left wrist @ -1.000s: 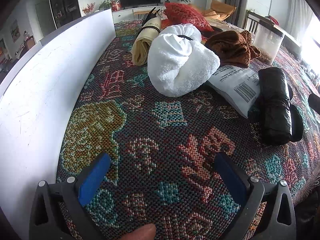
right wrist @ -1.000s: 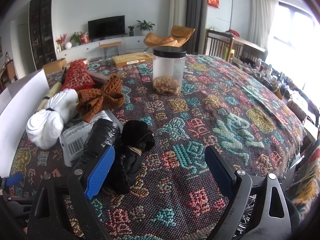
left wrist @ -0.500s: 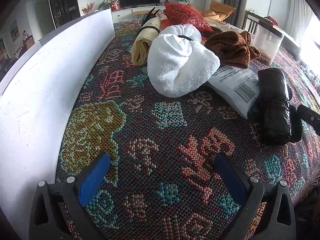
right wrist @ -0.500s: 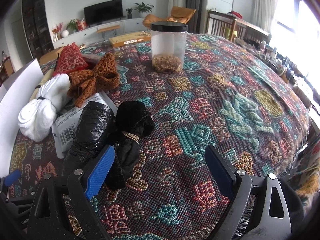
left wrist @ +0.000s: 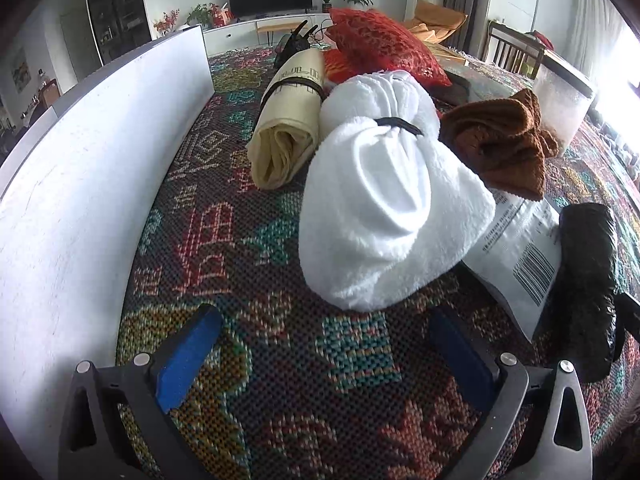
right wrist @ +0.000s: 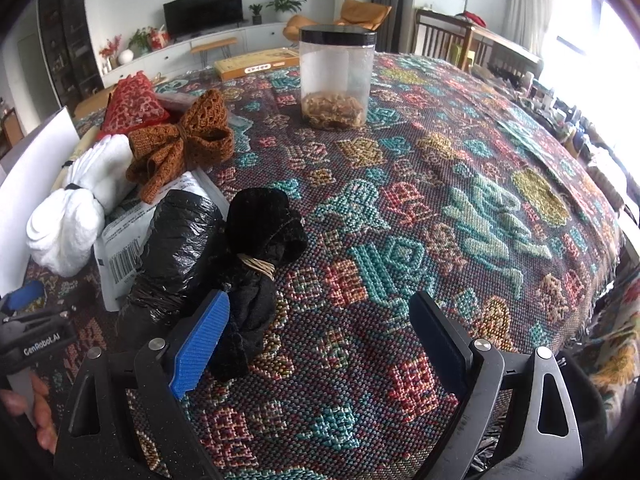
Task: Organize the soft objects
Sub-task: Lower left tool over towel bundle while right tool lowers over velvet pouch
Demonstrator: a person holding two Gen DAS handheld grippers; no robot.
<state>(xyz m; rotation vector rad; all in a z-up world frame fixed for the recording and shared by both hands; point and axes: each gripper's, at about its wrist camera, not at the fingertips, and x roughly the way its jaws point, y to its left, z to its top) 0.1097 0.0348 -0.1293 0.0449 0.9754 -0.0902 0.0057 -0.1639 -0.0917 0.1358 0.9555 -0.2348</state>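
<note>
**Kid:** Left wrist view first! What is that big fluffy thing in the middle of the frame?

**Helper:** That is a white towel bundle with a black band around its neck. It lies on the patterned cloth. The left gripper is at the bottom of the frame. Its two blue pads are wide apart and hold nothing. The towel sits just past them.

**Kid:** What is beside the towel?

**Helper:** A cream roll lies at its upper left, touching it. A brown knit piece is at its upper right. A red cushion is behind, near the top. A white mail bag with a barcode sticks out from under the towel at the right. A black plastic roll lies on the right edge of the bag. A tall white board fills the left side.

**Kid:** And the right wrist view?

**Helper:** The right gripper is at the bottom, spread wide too, with nothing in it. A black fuzzy bundle, tied with a pale band, lies at lower left, right by the gripper's left pad. It touches the black plastic roll. A clear jar with a black lid stands upright near the top middle, well apart from the soft things.

**Kid:** Is that a hand?

**Helper:** Yes, a hand shows at the lower left corner, holding the other tool.
</note>
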